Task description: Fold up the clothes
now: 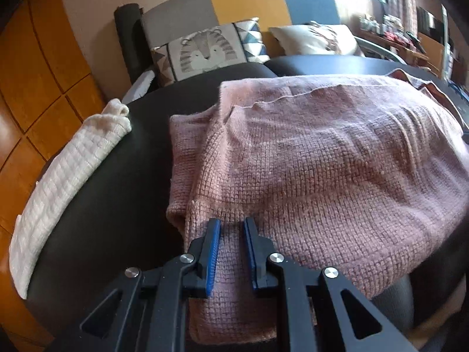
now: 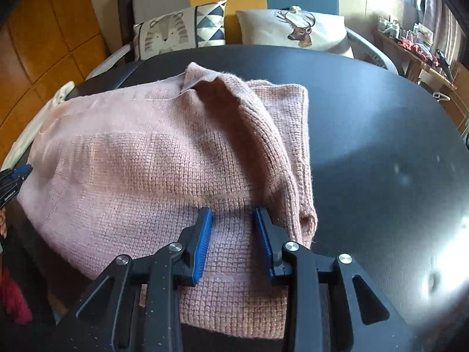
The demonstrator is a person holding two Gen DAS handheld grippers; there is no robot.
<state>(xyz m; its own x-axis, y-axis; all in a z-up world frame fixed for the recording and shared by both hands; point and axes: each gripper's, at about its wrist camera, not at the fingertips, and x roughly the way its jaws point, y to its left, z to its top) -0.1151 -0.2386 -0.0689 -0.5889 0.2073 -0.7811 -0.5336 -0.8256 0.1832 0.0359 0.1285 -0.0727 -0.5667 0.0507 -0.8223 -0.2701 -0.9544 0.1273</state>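
Note:
A pink knitted sweater [image 1: 322, 161] lies partly folded on a round black table [image 1: 117, 190], its sleeves turned in over the body. My left gripper [image 1: 231, 223] is shut on the sweater's near edge by its left side, with knit filling the narrow gap between the blue pads. In the right wrist view the same sweater [image 2: 146, 161] spreads to the left, a folded sleeve running along its right side. My right gripper [image 2: 233, 212] is shut on the near edge beside that sleeve, fabric bunched between its pads. The left gripper's tip [image 2: 17, 173] shows at that view's left edge.
A folded white knit garment [image 1: 73, 170] lies along the table's left rim. Behind the table [image 2: 381, 146] stands a sofa with a tiger cushion [image 1: 205, 50] and a deer cushion [image 2: 296, 26]. A cluttered shelf [image 2: 416, 44] is at the far right. Red cloth [image 2: 11, 302] shows low left.

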